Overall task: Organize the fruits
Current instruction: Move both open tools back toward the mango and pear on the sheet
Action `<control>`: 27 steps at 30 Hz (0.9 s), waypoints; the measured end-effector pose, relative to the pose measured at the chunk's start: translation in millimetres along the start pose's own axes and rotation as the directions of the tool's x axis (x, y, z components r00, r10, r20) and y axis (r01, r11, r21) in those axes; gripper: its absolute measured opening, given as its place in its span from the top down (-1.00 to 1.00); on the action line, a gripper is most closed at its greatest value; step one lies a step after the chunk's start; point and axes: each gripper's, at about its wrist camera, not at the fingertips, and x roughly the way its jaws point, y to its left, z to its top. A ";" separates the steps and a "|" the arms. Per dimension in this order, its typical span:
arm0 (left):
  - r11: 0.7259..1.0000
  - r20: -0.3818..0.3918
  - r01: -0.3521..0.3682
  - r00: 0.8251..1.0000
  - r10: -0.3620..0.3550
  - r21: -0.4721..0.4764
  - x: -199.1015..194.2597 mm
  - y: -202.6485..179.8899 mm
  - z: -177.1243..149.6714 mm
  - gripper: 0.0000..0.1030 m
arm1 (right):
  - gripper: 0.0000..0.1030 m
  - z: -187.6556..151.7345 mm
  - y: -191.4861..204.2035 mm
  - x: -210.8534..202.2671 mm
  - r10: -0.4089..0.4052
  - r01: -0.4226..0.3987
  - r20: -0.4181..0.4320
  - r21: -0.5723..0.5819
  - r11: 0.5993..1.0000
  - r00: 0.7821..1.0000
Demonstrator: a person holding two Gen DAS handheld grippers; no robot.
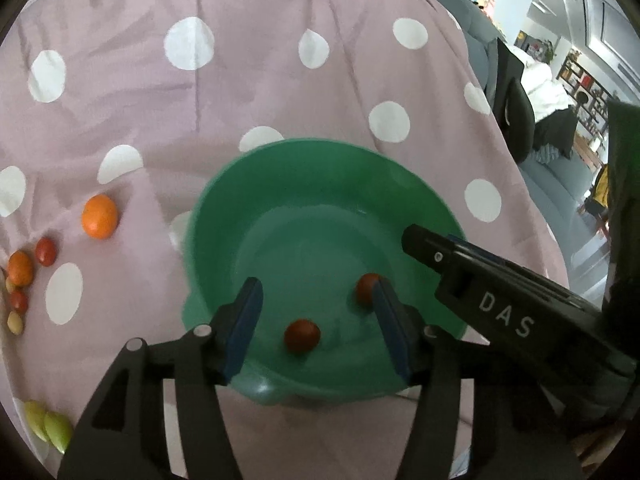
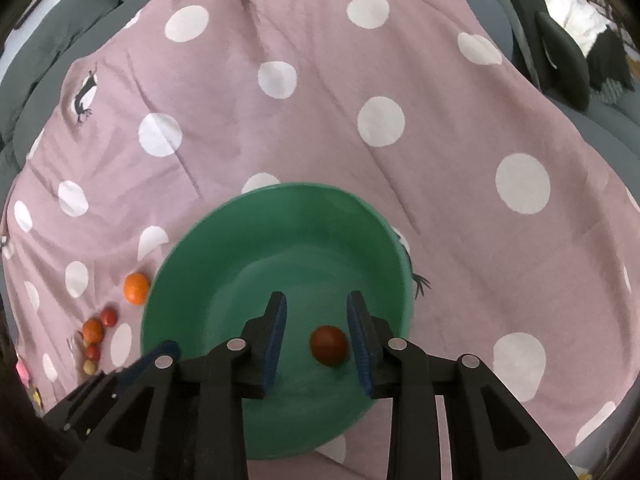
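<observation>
A green bowl (image 1: 320, 184) sits on a pink polka-dot cloth (image 1: 240, 60) and holds two small red fruits, one (image 1: 302, 336) between my left fingers and one (image 1: 366, 289) by the right pad. My left gripper (image 1: 316, 316) is open and empty over the bowl. My right gripper (image 2: 316, 332) is open over the same bowl (image 2: 280, 224), with a red fruit (image 2: 329, 345) lying loose between its pads. The right gripper's body (image 1: 500, 300) shows in the left wrist view. An orange (image 1: 100, 216) and several small fruits (image 1: 24, 276) lie left of the bowl.
Two yellow-green fruits (image 1: 48, 424) lie at the near left of the cloth. The loose fruit pile also shows in the right wrist view (image 2: 96, 336), with an orange (image 2: 136, 288) beside the bowl. A grey sofa (image 2: 80, 8) surrounds the cloth.
</observation>
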 end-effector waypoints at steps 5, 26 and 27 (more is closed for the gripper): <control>0.999 0.016 -0.013 1.000 0.014 -0.033 -21.3 18.7 -3.9 -0.21 | 0.14 -0.7 8.7 -5.8 -0.006 0.007 0.017 -0.027 1.000 1.000; 0.903 0.069 -0.214 0.964 0.257 -0.374 -153.1 182.9 -84.0 -0.29 | 0.01 -36.7 144.7 -20.8 0.249 -0.257 -0.069 -0.357 0.898 0.966; 0.893 0.062 -0.235 0.958 0.278 -0.384 -154.7 188.3 -90.1 -0.29 | 0.01 -41.9 153.9 -18.0 0.260 -0.275 -0.092 -0.378 0.884 0.961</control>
